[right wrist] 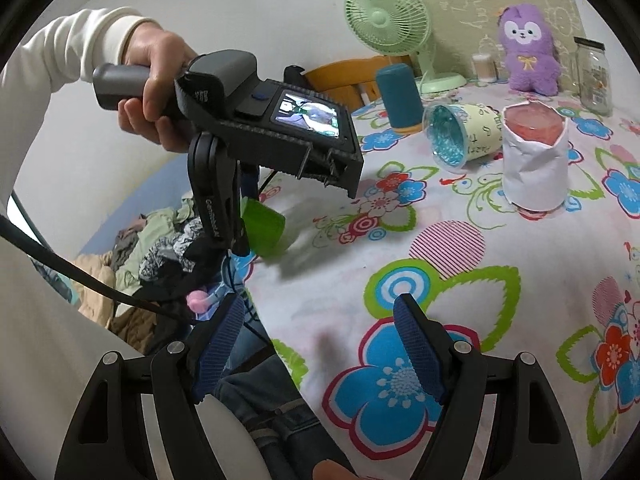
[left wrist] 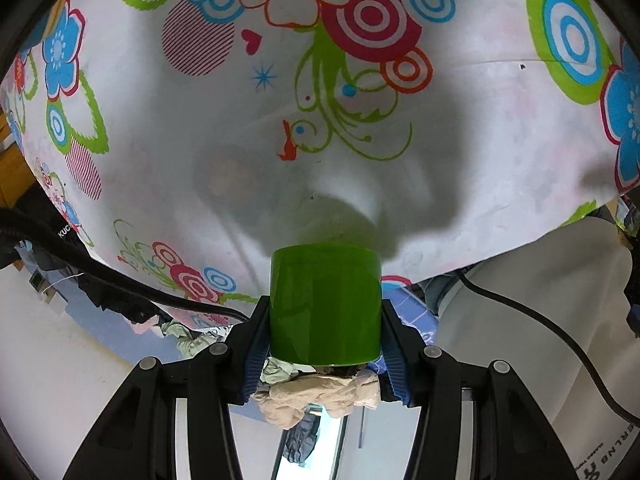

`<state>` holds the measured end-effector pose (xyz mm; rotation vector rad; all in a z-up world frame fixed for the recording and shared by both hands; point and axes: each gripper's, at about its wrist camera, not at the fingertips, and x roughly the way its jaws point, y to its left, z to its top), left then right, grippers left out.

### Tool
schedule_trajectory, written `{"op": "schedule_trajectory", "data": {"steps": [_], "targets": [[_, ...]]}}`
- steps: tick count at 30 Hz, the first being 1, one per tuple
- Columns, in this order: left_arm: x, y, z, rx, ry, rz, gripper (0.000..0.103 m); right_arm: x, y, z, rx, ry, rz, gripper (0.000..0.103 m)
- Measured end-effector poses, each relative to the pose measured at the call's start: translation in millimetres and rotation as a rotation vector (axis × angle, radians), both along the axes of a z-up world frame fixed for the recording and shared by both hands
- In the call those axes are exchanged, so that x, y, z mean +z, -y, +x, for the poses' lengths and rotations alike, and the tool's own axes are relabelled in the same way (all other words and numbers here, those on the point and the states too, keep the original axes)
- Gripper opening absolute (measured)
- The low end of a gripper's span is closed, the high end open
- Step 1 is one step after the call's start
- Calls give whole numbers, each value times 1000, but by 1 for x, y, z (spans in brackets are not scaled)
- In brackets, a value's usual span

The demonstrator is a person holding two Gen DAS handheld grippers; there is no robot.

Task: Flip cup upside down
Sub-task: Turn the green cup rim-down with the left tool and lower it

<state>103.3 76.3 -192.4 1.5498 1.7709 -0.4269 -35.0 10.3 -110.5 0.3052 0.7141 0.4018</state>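
My left gripper [left wrist: 325, 320] is shut on a green cup [left wrist: 324, 304] and holds it above the near edge of the flowered tablecloth [left wrist: 240, 152], tilted. In the right wrist view the same green cup [right wrist: 264, 229] sits in the left gripper [right wrist: 240, 224], held by a hand over the table's left edge. My right gripper [right wrist: 320, 344] is open and empty, low over the table's near edge, well apart from the cup.
On the table stand a paper-wrapped pink cup [right wrist: 534, 156], a tipped cup with blue filling [right wrist: 460, 136], a teal cylinder [right wrist: 400, 98], a green fan [right wrist: 386, 20], a purple plush toy [right wrist: 528, 50] and a glass jar [right wrist: 594, 76]. A pile of clothes [right wrist: 160, 248] lies below left.
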Motion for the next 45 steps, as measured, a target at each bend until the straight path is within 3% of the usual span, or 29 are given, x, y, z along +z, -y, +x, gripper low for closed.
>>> {"op": "schedule_trajectory", "data": {"steps": [15, 22, 28, 37, 43, 45], "targets": [[-2, 17, -3, -24, 11, -3, 56, 0, 3, -2, -13, -4, -4, 79], [7, 24, 2, -24, 22, -39, 80, 1, 4, 0, -14, -7, -3, 79], [18, 29, 6, -19, 46, -68, 90, 5, 7, 3, -37, -12, -3, 79], [39, 18, 7, -8, 87, -169, 98, 13, 6, 15, -102, -24, -26, 79], [61, 3, 12, 22, 117, -288, 99, 24, 4, 22, -144, -19, -46, 80], [70, -4, 17, 40, 134, -332, 99, 28, 1, 25, -161, -20, -66, 84]]}}
